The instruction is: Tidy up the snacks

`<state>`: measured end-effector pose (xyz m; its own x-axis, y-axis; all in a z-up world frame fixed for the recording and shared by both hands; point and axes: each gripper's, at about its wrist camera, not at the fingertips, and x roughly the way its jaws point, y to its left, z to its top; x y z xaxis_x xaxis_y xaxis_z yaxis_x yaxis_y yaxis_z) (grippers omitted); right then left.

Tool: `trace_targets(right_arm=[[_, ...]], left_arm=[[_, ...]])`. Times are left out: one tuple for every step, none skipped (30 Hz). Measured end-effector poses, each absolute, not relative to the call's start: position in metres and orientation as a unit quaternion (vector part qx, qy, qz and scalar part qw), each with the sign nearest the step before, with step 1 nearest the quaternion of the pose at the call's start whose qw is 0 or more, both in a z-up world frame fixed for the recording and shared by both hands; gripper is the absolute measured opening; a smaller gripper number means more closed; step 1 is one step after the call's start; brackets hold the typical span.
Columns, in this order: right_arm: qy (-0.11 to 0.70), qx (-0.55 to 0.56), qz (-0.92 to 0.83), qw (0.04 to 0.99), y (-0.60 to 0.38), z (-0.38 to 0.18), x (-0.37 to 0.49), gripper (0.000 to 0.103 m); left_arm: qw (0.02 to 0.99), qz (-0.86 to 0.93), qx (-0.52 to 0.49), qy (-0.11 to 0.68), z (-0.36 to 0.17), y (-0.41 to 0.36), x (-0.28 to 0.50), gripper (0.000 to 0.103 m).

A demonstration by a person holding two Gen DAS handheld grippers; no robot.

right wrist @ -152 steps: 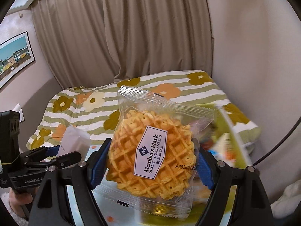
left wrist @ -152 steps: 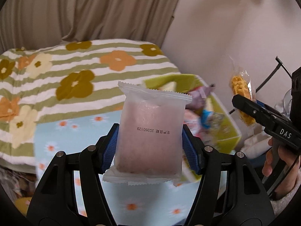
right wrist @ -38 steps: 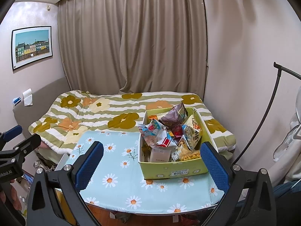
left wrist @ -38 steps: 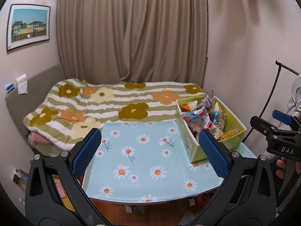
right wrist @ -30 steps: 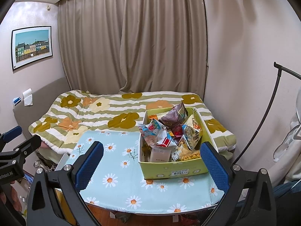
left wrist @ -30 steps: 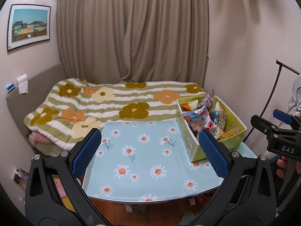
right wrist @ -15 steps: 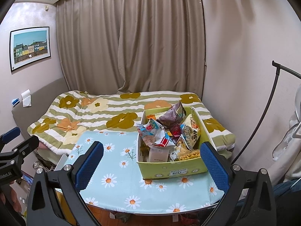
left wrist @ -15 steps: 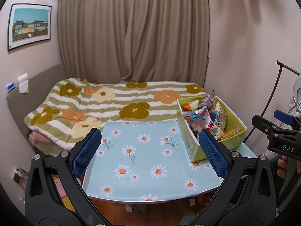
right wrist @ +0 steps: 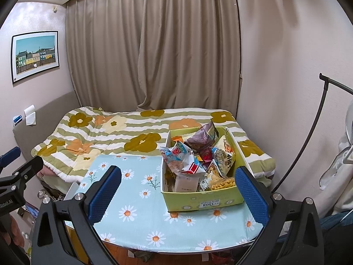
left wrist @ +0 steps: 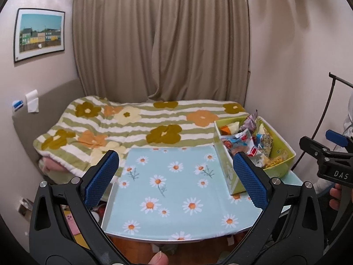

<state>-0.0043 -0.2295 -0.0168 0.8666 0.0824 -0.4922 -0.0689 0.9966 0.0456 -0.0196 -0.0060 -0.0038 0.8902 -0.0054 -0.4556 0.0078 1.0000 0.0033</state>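
Note:
A yellow-green box (right wrist: 198, 201) stands on the right side of the daisy-print table (right wrist: 136, 216) and is heaped with snack packets (right wrist: 183, 161). Among them are a pale pink packet (right wrist: 186, 184) and a waffle packet (right wrist: 221, 183) near the front wall. The same box (left wrist: 280, 165) shows at the right in the left wrist view. My left gripper (left wrist: 175, 185) is open and empty, held back over the table's near edge (left wrist: 176, 236). My right gripper (right wrist: 178, 193) is open and empty too, in front of the box.
A bed with a flowered striped quilt (right wrist: 132, 132) lies behind the table, with curtains (right wrist: 154, 55) beyond. A black stand pole (right wrist: 308, 145) rises at the right by the wall. A framed picture (right wrist: 35, 55) hangs at the left. A fingertip (left wrist: 157, 259) shows at the bottom.
About five seconds ago each gripper held a snack packet; both are now empty and pulled back from the box. Over the last second hardly anything has moved.

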Motion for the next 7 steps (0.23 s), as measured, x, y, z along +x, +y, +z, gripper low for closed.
trace_targets(right_arm=[[0.255,0.013,0.038,0.966,-0.2291,-0.0164,-0.004,0.102],[0.256,0.013,0.038,0.966,-0.2291,-0.0164,-0.0039,0.102],[0.255,0.012,0.038,0.966,-0.2293,-0.0164,-0.0042,0.102],[0.255,0.013,0.038,0.966,-0.229,-0.0163,-0.0041,0.102],[0.256,0.013,0.038,0.966,-0.229,-0.0164,-0.0039,0.102],[0.256,0.013,0.038,0.966,-0.229,-0.0165,-0.0039,0.102],[0.257,0.012,0.038,0.965,-0.2282,-0.0162,-0.0031,0.102]], left_arm=[[0.972,-0.002,0.001,0.236,-0.0045,-0.0055,-0.0185,0.103],[0.971,-0.002,-0.002,0.238,-0.0064,-0.0043,-0.0176,0.103],[0.971,-0.004,-0.005,0.237,-0.0078,-0.0029,-0.0174,0.103],[0.972,-0.006,-0.007,0.235,-0.0086,-0.0015,-0.0178,0.103],[0.973,-0.006,-0.008,0.233,-0.0091,0.0001,-0.0182,0.103],[0.973,-0.006,-0.008,0.231,-0.0092,0.0011,-0.019,0.103],[0.973,-0.005,-0.007,0.23,-0.0092,0.0029,-0.0186,0.103]])
